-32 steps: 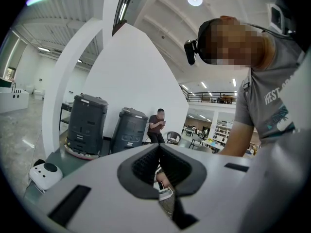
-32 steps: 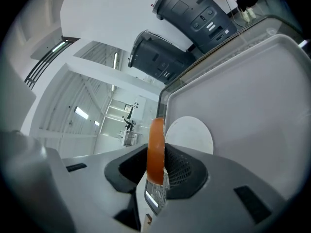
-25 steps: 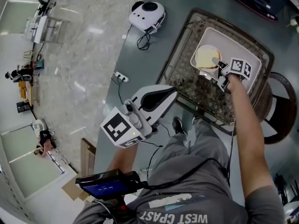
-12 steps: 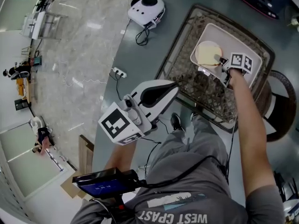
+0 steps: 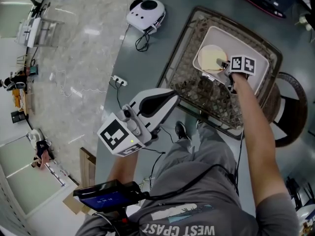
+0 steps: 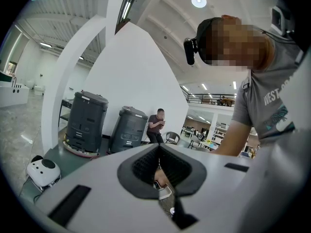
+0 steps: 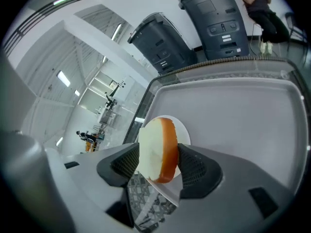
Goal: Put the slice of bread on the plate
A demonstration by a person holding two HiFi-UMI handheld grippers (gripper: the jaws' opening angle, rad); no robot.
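Note:
A round slice of bread [image 7: 158,149] with an orange crust stands on its edge between the jaws of my right gripper [image 7: 159,148], just over a small white plate [image 7: 183,131]. These jaws have just been opening, and they now stand apart beside the slice without pressing it. From the head view the slice [image 5: 212,58] shows pale on the plate [image 5: 201,69] with the right gripper [image 5: 225,65] at its right side. My left gripper [image 5: 170,100] hangs off the table's near edge, shut and empty, its jaws [image 6: 159,152] pointing toward the plate.
The plate lies on a white tray [image 5: 256,80] set inside a dark wicker basket tray [image 5: 197,90]. A white round device [image 5: 145,13] with a cable and a power strip [image 5: 117,81] lie at the table's left edge. A round wicker seat [image 5: 291,107] stands to the right.
The right gripper's marker cube has rolled a little while staying at the plate. The slice remains at the plate. The left gripper has kept its place.

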